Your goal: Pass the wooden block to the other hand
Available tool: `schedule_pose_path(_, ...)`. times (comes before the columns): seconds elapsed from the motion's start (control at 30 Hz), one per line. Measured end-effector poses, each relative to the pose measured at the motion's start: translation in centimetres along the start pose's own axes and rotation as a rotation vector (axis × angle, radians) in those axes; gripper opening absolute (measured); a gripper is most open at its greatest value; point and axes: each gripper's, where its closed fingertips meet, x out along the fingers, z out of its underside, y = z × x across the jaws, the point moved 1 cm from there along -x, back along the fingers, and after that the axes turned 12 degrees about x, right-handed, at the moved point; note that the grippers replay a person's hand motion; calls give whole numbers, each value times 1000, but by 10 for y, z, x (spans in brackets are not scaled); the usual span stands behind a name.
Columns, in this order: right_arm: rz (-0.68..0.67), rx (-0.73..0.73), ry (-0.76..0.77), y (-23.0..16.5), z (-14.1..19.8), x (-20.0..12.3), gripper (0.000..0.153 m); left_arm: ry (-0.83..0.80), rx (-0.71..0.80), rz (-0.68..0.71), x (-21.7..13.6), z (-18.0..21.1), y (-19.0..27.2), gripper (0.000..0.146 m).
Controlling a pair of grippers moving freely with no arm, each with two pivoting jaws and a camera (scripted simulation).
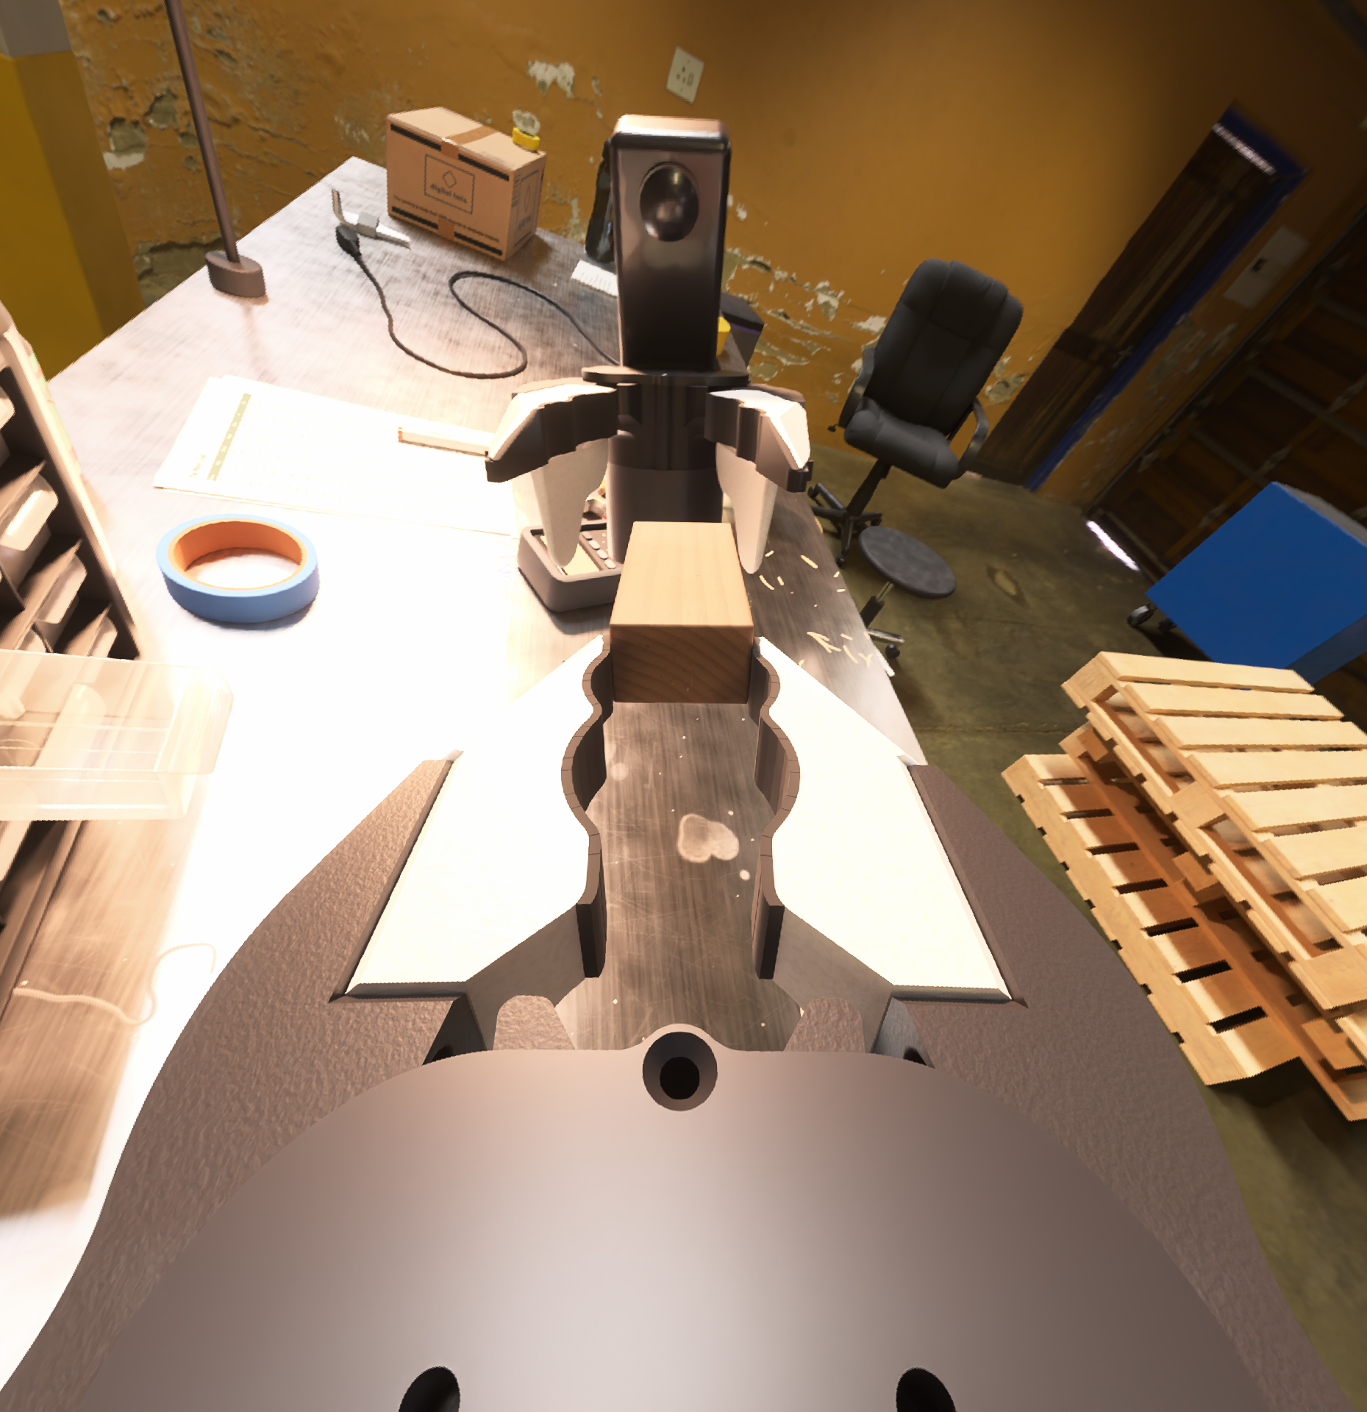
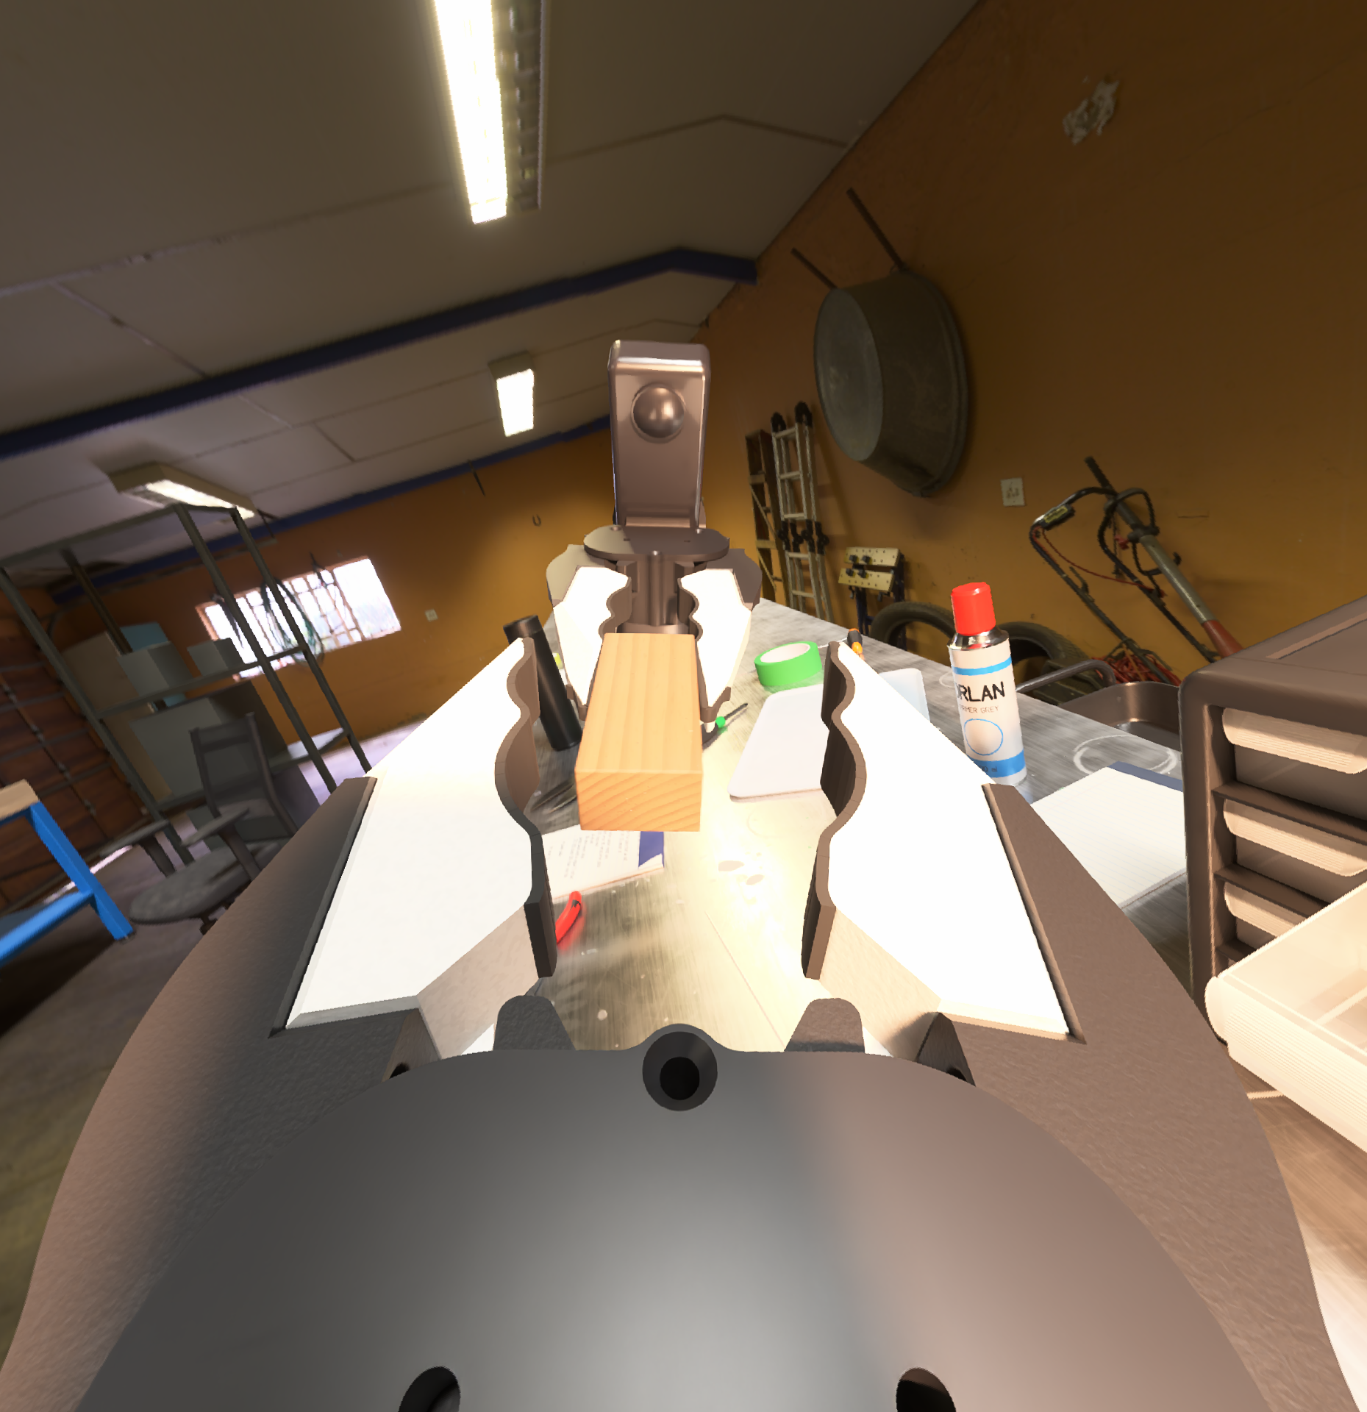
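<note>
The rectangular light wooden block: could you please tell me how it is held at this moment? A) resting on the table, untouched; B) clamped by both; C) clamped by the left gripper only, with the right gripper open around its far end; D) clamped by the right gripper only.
C: in the left wrist view the left gripper pinches the rectangular light wooden block, while the right wrist view shows the right gripper with clear gaps on both sides of the block.

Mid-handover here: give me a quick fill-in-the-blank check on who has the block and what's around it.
1. The wooden block is clamped by the ____ gripper.
2. The right gripper is ____, with the block's free end between its fingers.
3. The tape roll on the table is blue outside and ____ inside.

Missing words: left; open; orange
</note>
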Motion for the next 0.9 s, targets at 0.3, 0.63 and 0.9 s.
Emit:
schedule_pose_path(0.3, -23, -12, -56, -4, 7, 3, 54, -63, 17, -12, 2, 7, 1, 35)
schedule_pose_path(0.63, 0, -44, -7, -2, 1, 1, 73, 26, 1, -2, -5, -5, 2, 35)
schedule_pose_path(0.9, -43, -30, -117, -1, 21, 16, 52, 90, 1, -33, -21, -11, -2, 35)
